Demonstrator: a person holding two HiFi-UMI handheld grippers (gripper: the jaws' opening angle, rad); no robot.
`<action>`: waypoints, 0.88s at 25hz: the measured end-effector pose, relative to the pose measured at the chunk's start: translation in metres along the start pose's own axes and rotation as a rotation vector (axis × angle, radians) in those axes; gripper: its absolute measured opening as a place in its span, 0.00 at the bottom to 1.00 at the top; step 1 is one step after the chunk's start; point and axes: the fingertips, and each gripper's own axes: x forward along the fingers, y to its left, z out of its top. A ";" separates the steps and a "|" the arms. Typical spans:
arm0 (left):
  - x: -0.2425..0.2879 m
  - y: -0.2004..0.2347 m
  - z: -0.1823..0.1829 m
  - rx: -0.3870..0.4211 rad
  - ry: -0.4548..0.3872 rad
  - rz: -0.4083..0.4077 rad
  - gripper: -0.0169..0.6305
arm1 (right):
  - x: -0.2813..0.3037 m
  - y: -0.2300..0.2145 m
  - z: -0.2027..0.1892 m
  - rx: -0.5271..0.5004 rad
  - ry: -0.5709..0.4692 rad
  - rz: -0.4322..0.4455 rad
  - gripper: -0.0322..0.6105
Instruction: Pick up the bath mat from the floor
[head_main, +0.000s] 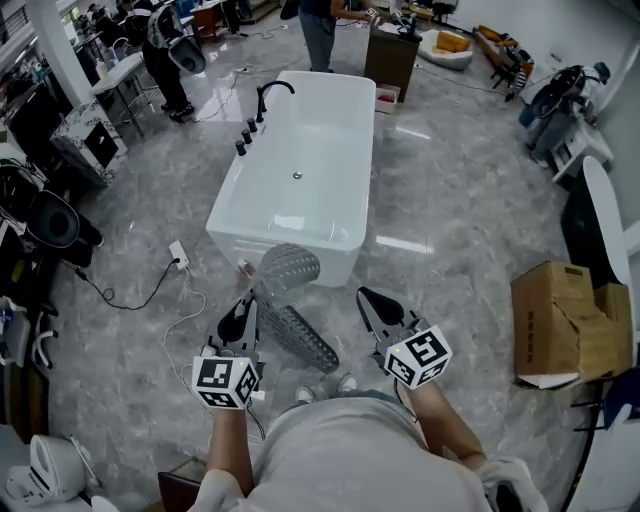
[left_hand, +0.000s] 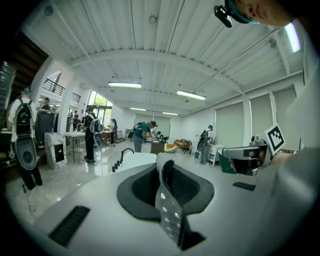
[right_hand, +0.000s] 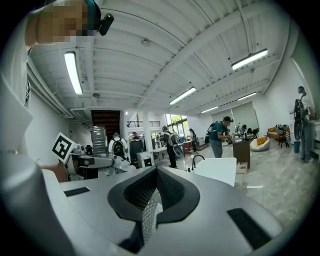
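Left gripper (head_main: 243, 308) and right gripper (head_main: 372, 302), fingers of each clamped on the grey perforated bath mat (head_main: 295, 305), which hangs curled just before the white bathtub's (head_main: 300, 170) near end, above glossy grey marble floor (head_main: 450, 200); a cardboard box (head_main: 570, 320) sits to the tub's right.

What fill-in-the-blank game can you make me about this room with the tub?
The left gripper and right gripper both pinch the grey ___.
Ahead stands a white ___ with a black tap.
The cardboard box sits on the person's ___ side.
Missing words: bath mat; bathtub; right.
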 end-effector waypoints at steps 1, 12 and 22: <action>-0.001 -0.002 0.006 0.013 -0.024 -0.006 0.11 | -0.002 -0.001 0.004 -0.003 -0.009 -0.003 0.09; -0.011 -0.005 0.041 0.068 -0.119 -0.043 0.11 | -0.013 -0.001 0.041 -0.040 -0.077 -0.005 0.09; -0.014 0.007 0.027 0.031 -0.077 -0.047 0.09 | -0.002 0.008 0.032 -0.035 -0.057 -0.006 0.09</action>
